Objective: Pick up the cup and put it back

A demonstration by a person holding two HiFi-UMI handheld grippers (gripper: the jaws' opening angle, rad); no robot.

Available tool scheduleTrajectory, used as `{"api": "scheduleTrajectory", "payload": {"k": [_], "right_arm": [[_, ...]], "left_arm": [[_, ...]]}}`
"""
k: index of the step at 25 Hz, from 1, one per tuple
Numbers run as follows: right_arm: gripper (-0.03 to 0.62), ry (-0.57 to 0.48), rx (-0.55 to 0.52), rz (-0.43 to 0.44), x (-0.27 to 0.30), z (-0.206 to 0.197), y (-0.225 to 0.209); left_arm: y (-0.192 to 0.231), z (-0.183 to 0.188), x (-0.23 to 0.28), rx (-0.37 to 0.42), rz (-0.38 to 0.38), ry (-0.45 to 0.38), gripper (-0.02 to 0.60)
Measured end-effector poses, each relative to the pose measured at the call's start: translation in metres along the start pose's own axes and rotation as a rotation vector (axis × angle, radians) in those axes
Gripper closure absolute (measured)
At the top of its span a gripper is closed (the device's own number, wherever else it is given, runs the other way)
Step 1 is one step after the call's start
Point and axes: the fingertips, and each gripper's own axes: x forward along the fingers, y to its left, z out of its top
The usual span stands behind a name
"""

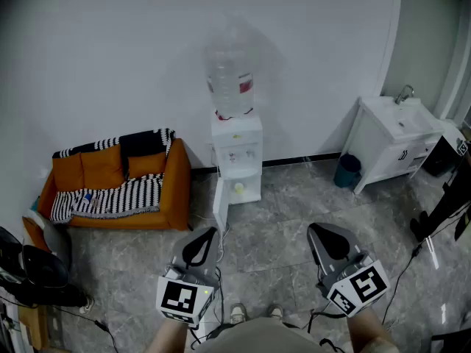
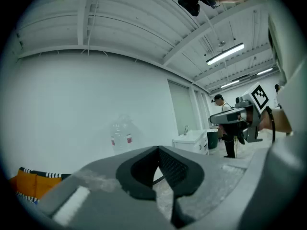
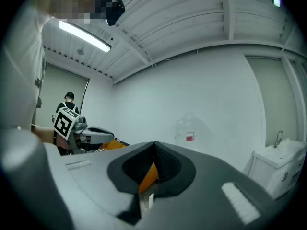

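– Left tongs (image 1: 208, 234) and right tongs (image 1: 320, 232), low and nearest us: what state are they in?

– Both are pressed together with nothing between them. The left gripper view shows the left tongs' (image 2: 157, 150) tips meeting. The right gripper view shows the same for the right tongs (image 3: 153, 145); the orange behind them is only the sofa (image 1: 118, 179), far left. Both are held level, side by side over the floor (image 1: 280, 219).

– And the cup?

– I can't make one out for certain. Both tongs point at the dispenser (image 1: 237, 157) by the far wall, and its lower door (image 1: 219, 204) hangs open. Inside sits a small pale thing (image 1: 239, 188), which may be the cup, but it is too small to tell.

– So which step is this?

– I'd say the very start: the approach, with the pick-up not yet begun.

– What does the next move call for?

– Probably walking closer to the dispenser, since it stands well apart from the tongs. Then one pair should spread before it reaches in, come in low and level past the door, and close gently around the cup's wall.
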Motion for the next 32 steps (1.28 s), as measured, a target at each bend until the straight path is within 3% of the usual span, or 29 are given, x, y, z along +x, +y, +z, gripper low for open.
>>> {"api": "scheduleTrajectory", "payload": {"k": [11, 19, 26, 29, 32], "right_arm": [[0.591, -0.028, -0.019, -0.044, 0.004, 0.005, -0.043], [0.591, -0.015, -0.018, -0.029, 0.001, -0.007, -0.079], [0.591, -0.009, -0.004, 0.015, -0.004, -0.019, -0.105], [0.591, -0.004, 0.011, 0.035, -0.003, -0.024, -0.109], [0.591, 0.0, 0.021, 0.042, 0.0, -0.03, -0.114]], "left_arm": [[-0.008, 0.006, 0.037, 0.003, 0.011, 0.013, 0.58], [-0.026, -0.001, 0.062, 0.026, 0.034, 0.038, 0.58], [-0.047, -0.001, 0.081, -0.041, 0.086, 0.022, 0.578], [-0.053, -0.001, 0.09, -0.05, 0.083, 0.022, 0.41], [-0.049, 0.001, 0.097, -0.06, 0.097, 0.009, 0.356]]}}
